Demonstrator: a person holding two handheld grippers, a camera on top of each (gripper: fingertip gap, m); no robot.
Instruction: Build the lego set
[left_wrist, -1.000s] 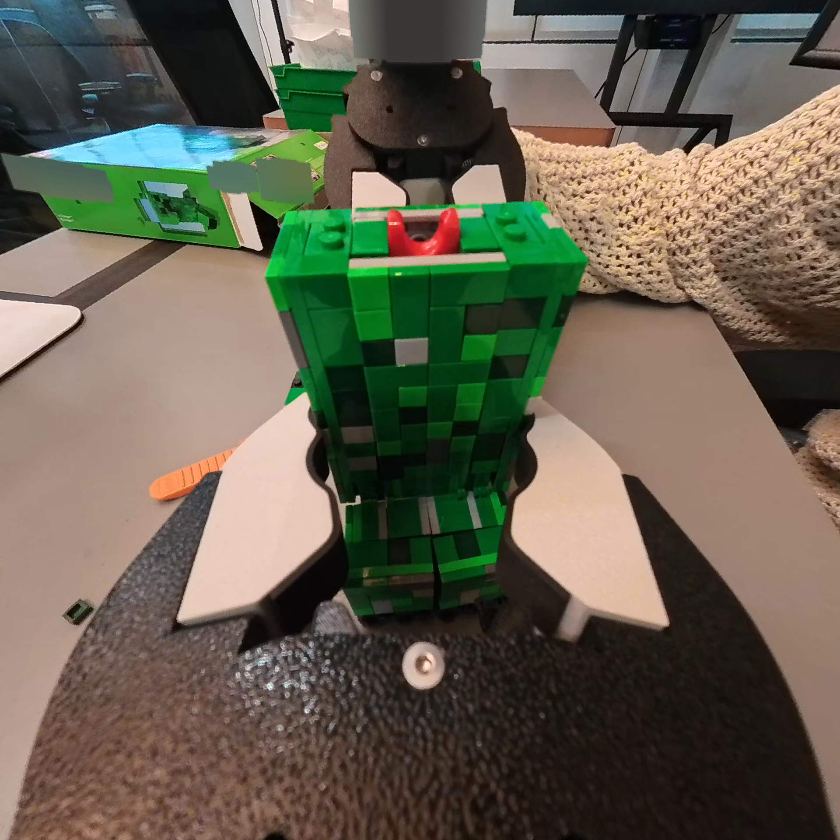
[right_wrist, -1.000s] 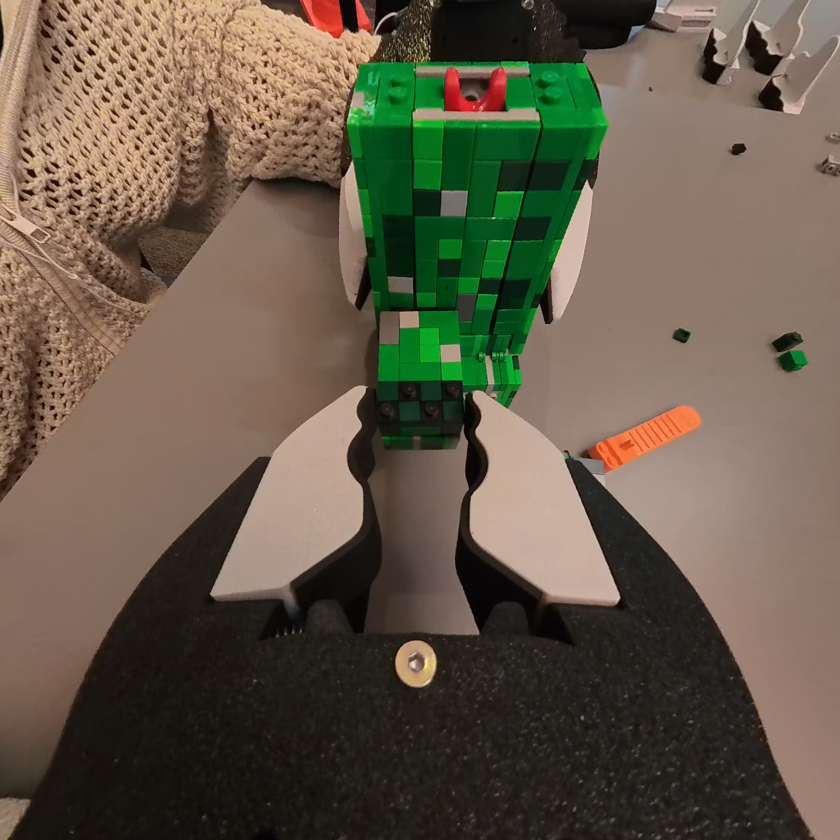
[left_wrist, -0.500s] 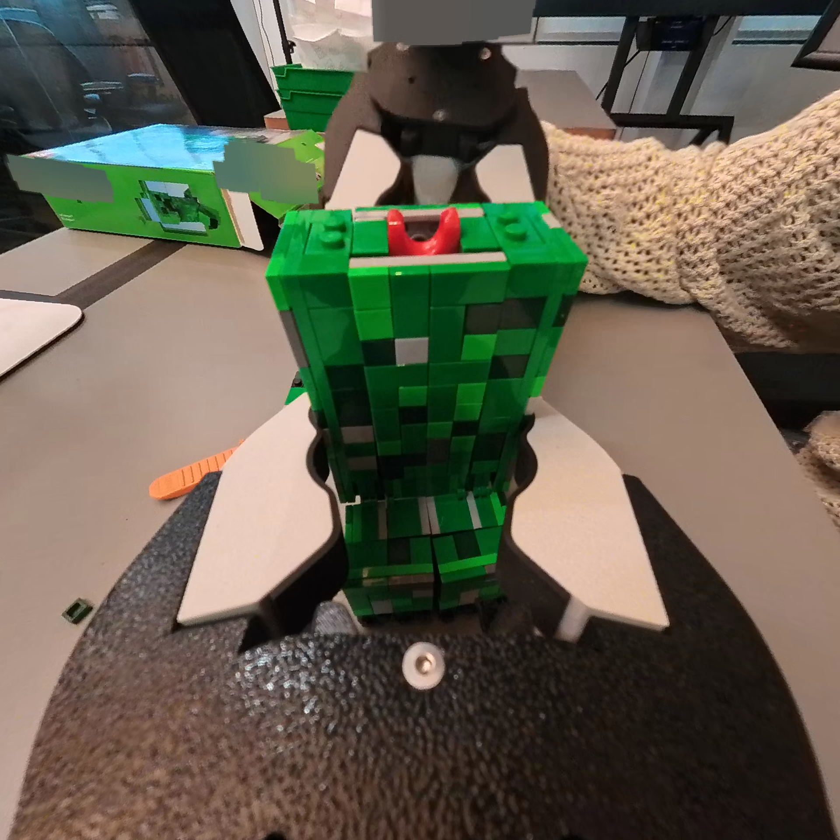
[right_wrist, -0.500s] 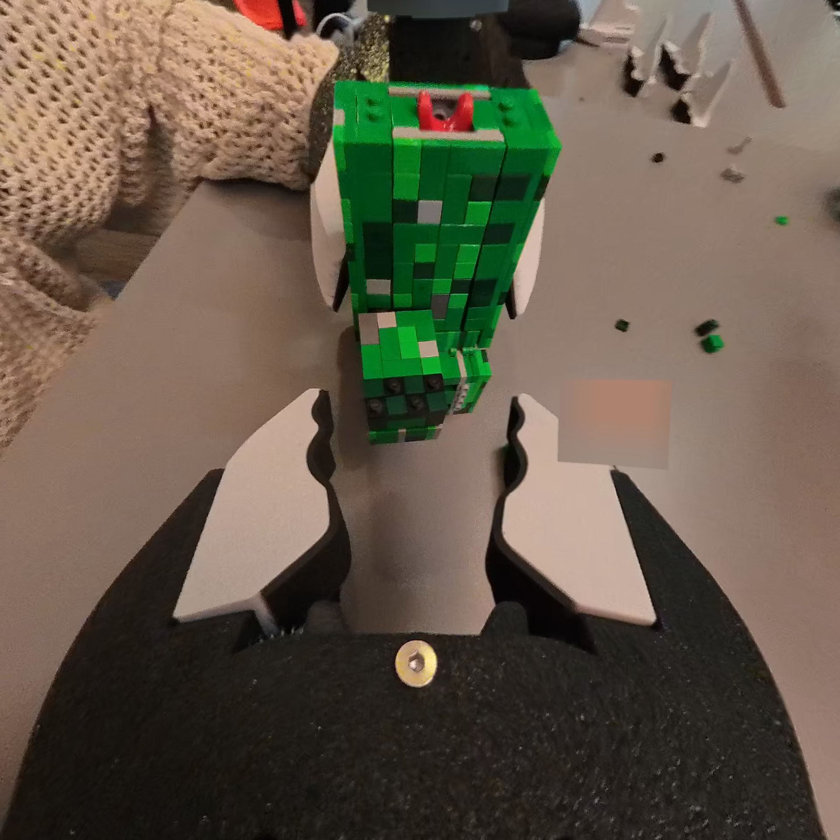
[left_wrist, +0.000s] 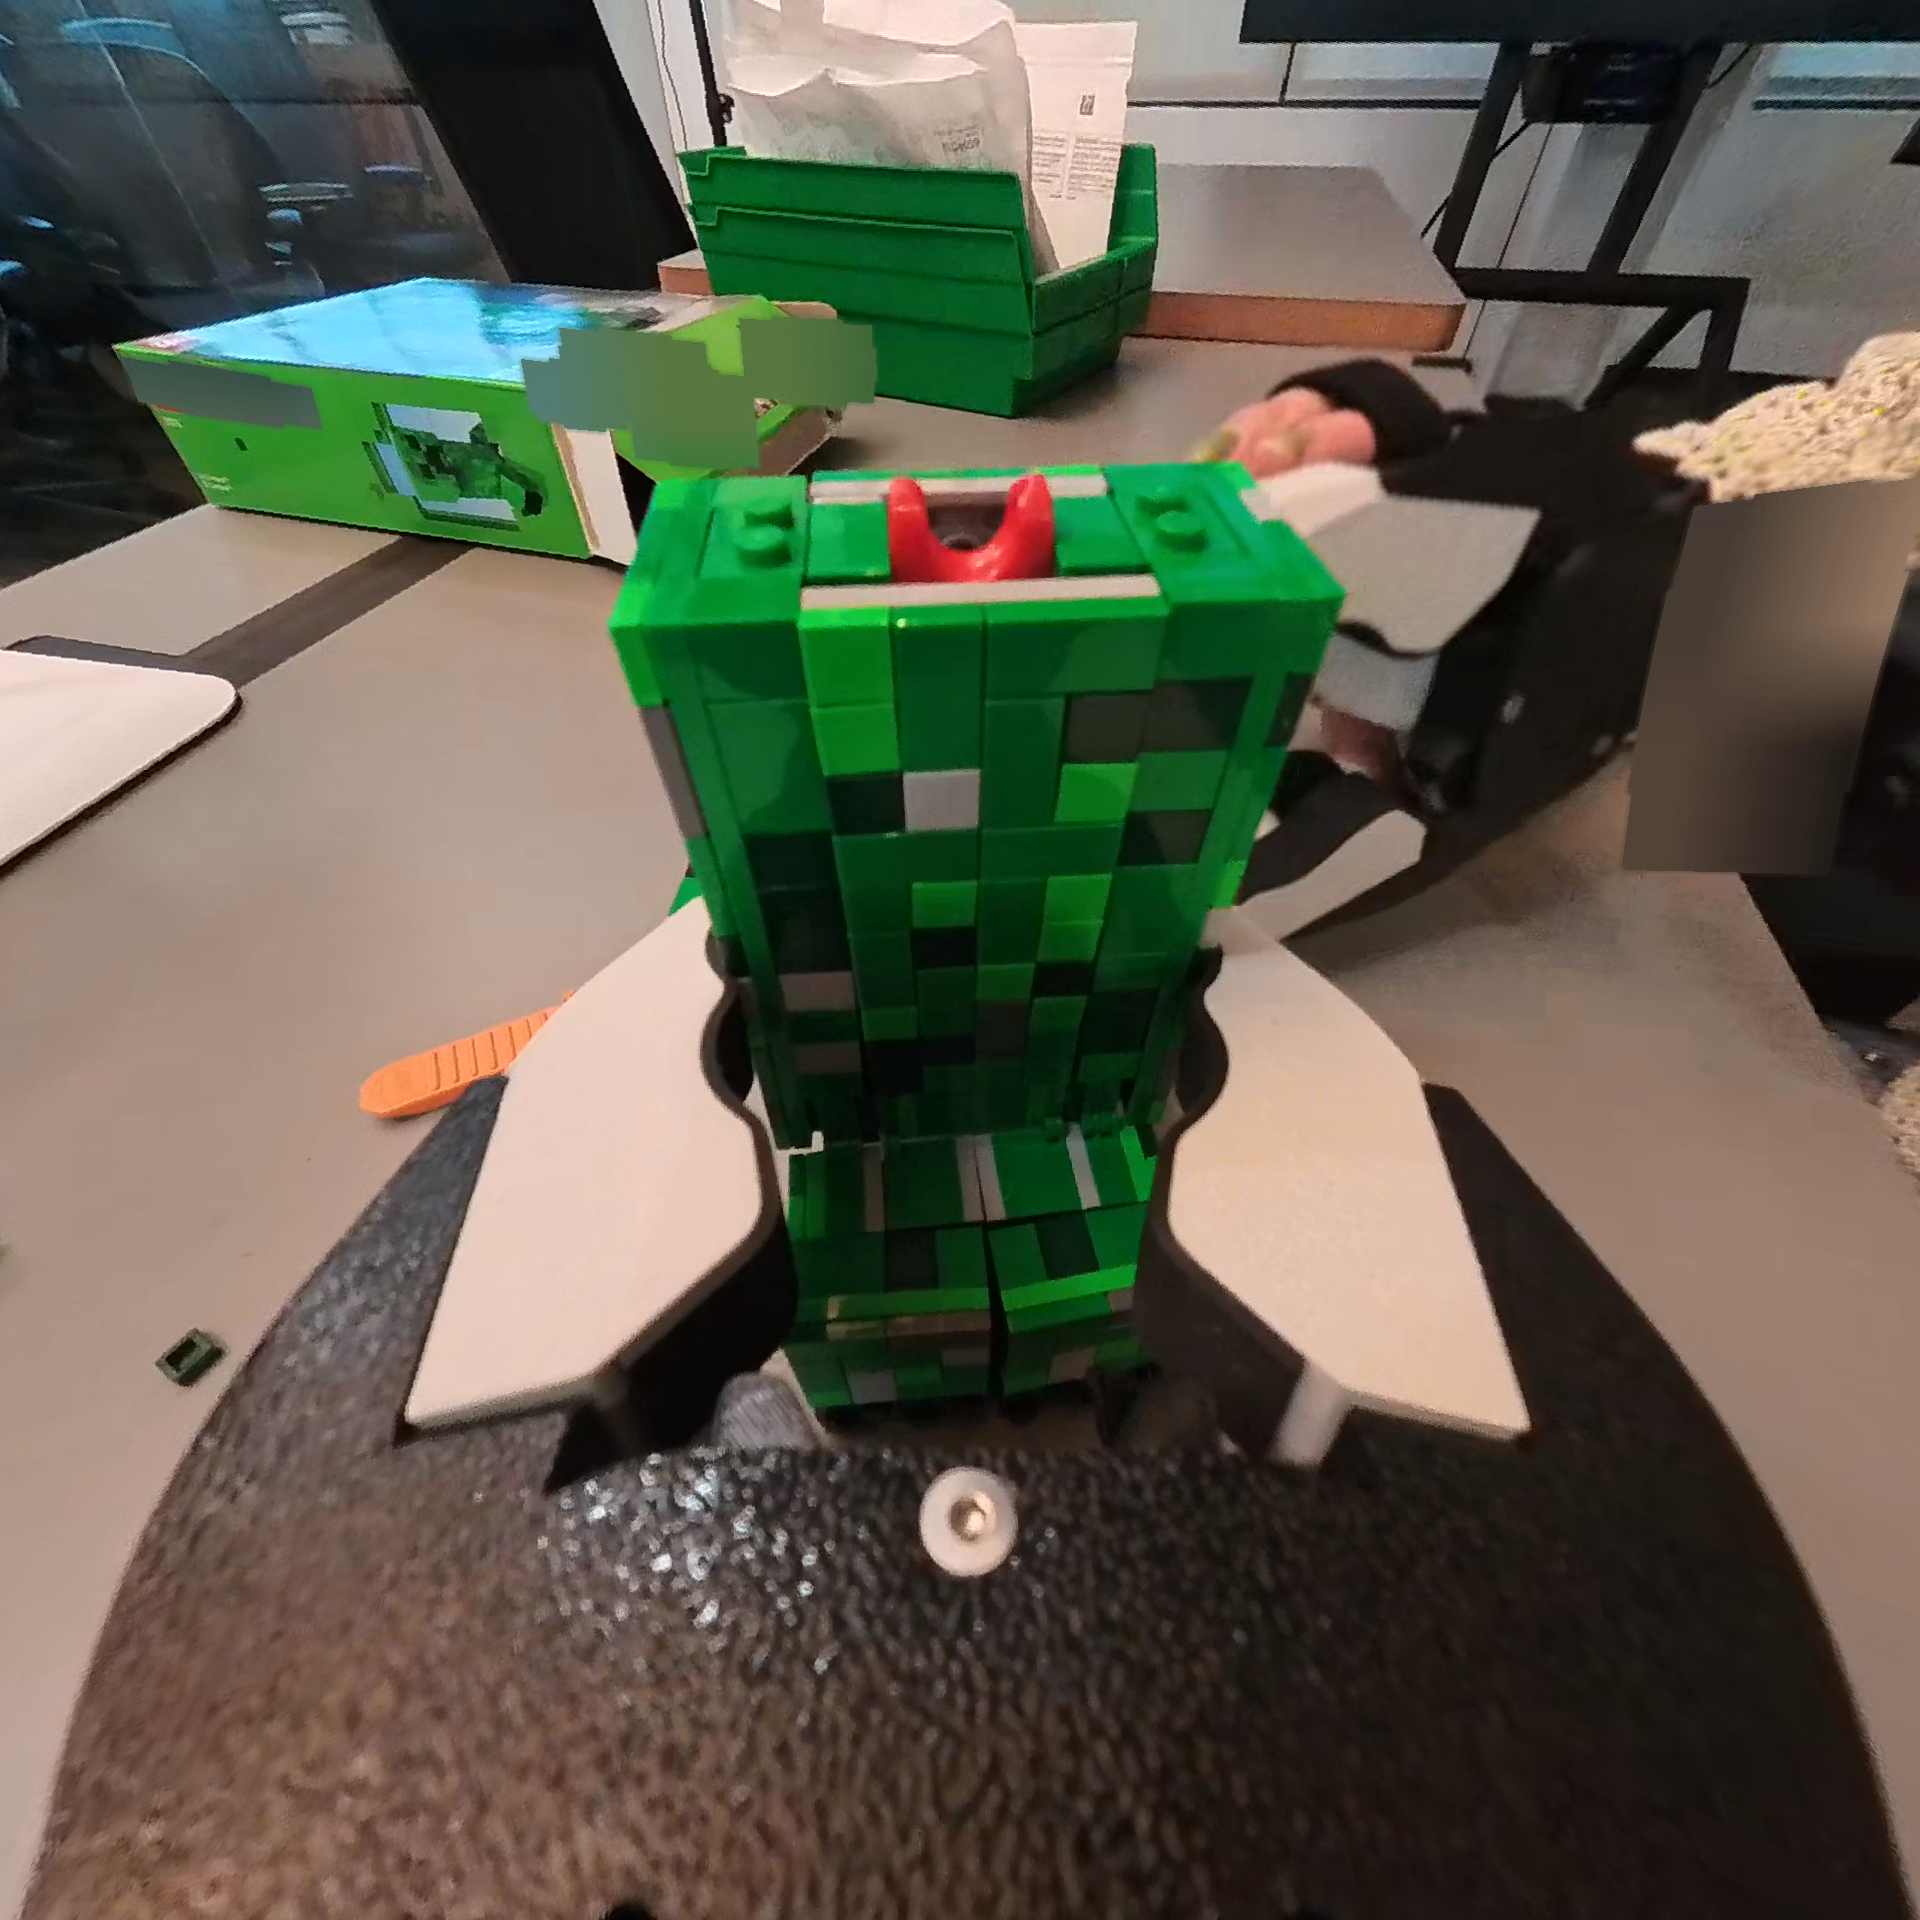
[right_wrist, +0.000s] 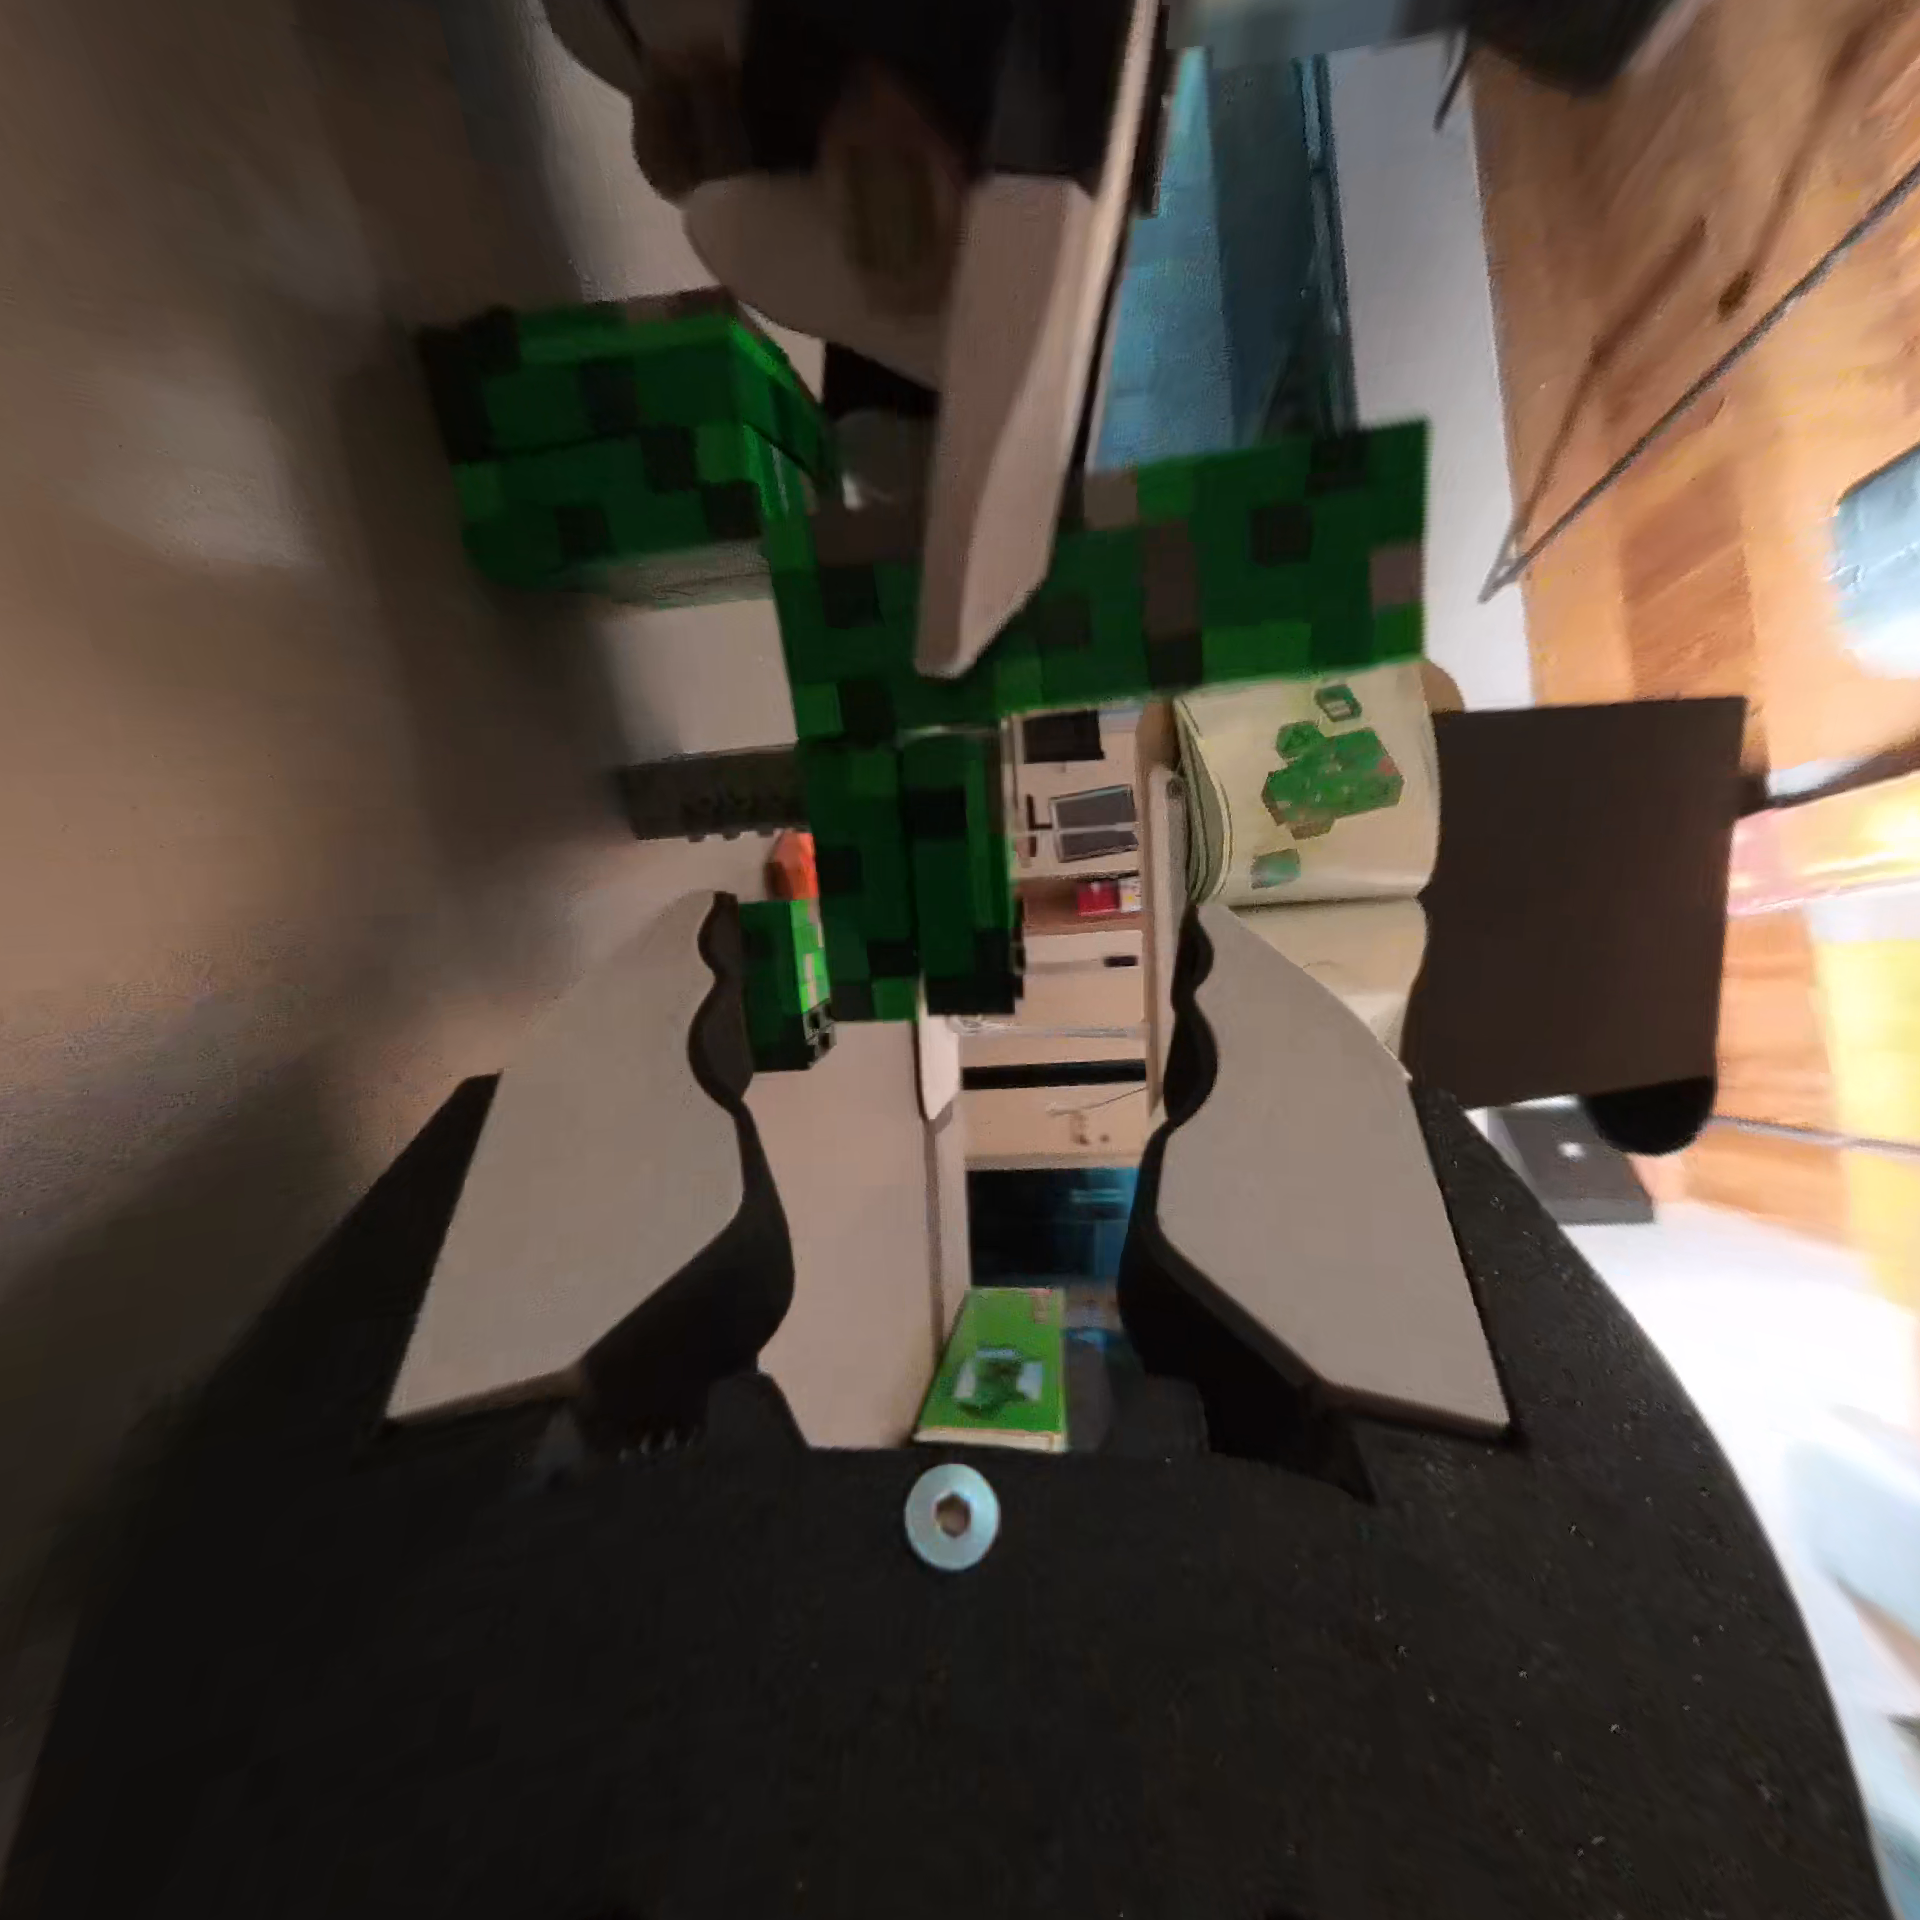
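In the left wrist view, the left tool was clamped on the lower body of the green lego figure at frame centre, apparently steadying it upright on the worktop; its feet were hidden between the fingers

In the right wrist view, rolled sideways and blurred, the right tool gaped wide and empty below the figure, and another green block at upper left was hard to identify
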